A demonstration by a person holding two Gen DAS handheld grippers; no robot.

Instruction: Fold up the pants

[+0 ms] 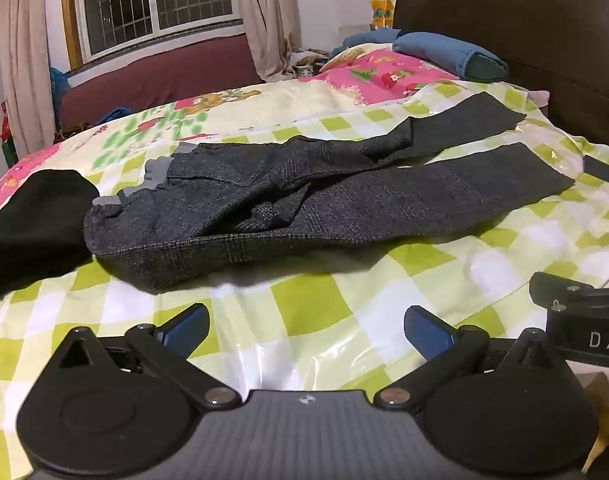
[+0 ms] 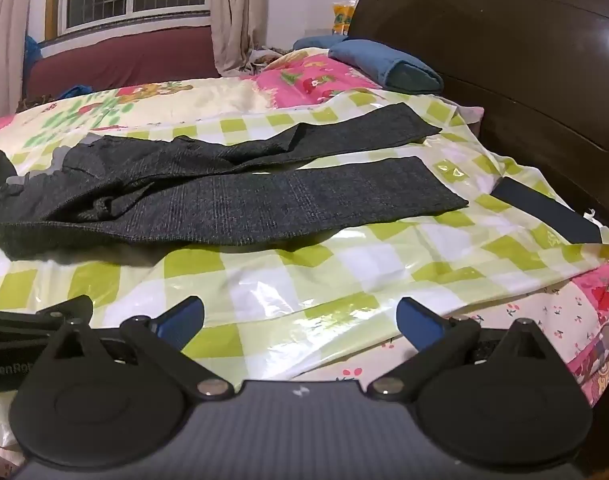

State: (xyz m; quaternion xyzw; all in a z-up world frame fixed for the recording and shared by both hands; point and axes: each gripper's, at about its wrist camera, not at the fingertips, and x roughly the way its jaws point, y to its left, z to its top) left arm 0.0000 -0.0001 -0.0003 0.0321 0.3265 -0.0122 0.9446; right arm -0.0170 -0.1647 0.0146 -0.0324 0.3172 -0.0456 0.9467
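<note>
Dark grey checked pants (image 1: 304, 196) lie spread on the green-and-white checked sheet (image 1: 324, 300), waist to the left, both legs running right, apart at the hems. They also show in the right wrist view (image 2: 232, 196). My left gripper (image 1: 306, 330) is open and empty, hovering short of the pants' near edge. My right gripper (image 2: 300, 320) is open and empty, near the bed's front edge, below the near leg. The right gripper's body (image 1: 584, 312) shows at the right of the left wrist view.
A black folded garment (image 1: 32, 224) lies left of the waist. A blue pillow (image 1: 452, 54) and a dark wooden headboard (image 1: 524, 40) stand at the back right. A dark strip (image 2: 548, 212) lies right of the hems. A window with curtains is behind.
</note>
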